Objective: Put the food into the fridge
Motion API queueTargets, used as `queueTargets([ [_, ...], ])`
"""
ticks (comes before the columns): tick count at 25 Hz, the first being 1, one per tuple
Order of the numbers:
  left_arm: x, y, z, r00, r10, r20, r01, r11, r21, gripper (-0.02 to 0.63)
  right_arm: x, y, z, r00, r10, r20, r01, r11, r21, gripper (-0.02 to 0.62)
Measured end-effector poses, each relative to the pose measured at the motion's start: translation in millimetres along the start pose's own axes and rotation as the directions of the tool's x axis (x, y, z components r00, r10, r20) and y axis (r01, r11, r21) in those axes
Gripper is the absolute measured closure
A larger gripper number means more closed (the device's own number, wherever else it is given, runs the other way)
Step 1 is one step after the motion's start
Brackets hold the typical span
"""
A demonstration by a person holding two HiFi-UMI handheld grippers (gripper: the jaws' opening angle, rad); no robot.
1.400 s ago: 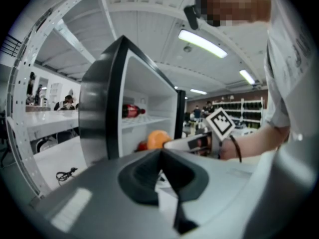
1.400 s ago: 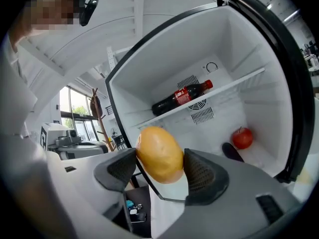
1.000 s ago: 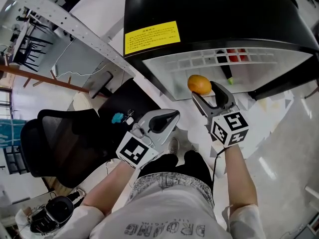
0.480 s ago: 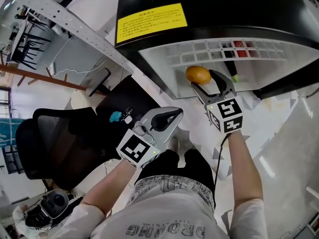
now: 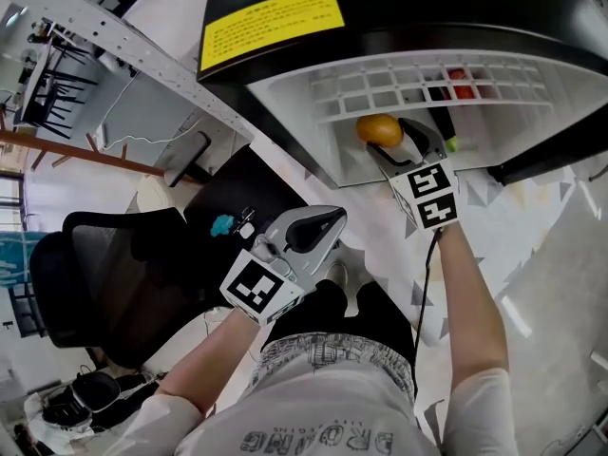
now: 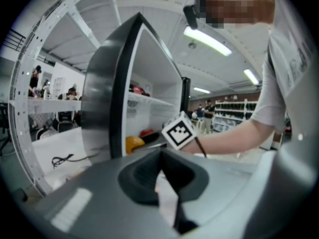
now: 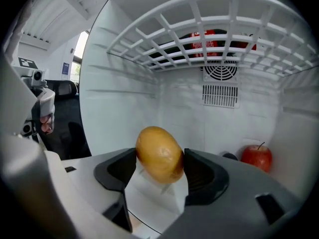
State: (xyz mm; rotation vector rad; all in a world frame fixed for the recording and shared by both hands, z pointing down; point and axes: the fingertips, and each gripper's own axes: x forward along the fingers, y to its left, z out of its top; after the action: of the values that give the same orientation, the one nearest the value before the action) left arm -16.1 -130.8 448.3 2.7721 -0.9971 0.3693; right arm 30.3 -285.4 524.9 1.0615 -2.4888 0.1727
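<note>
My right gripper (image 7: 160, 169) is shut on a yellow-orange mango (image 7: 159, 154), held just inside the open fridge (image 5: 427, 27) below its white wire shelf (image 7: 209, 29). From the head view the mango (image 5: 378, 130) sits at the fridge's lower opening, with the right gripper (image 5: 399, 142) reaching in. A red apple (image 7: 256, 158) rests on the fridge floor at the back right. My left gripper (image 5: 318, 226) hangs outside the fridge, shut and empty; its own view shows its jaws (image 6: 160, 176) closed with the mango (image 6: 133, 144) seen beyond.
Red items (image 7: 212, 38) lie on the wire shelf above. A vent grille (image 7: 220, 94) is on the back wall. A black office chair (image 5: 114, 274) stands to the left, and a metal rack beam (image 5: 123, 46) crosses the upper left. A yellow label (image 5: 271, 27) is on the fridge.
My right gripper has carried the mango forward and deeper into the fridge opening. The left gripper has stayed in place.
</note>
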Motion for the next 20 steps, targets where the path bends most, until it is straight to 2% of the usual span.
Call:
queueTargets([
  [20,-13,5,-15,0.999,0.038,-0.012,-0.039,0.999,-0.012,0.6,31,-1,-21,0.994,-0.024,-0.102,0.014,0.995,-0.102,0.312],
])
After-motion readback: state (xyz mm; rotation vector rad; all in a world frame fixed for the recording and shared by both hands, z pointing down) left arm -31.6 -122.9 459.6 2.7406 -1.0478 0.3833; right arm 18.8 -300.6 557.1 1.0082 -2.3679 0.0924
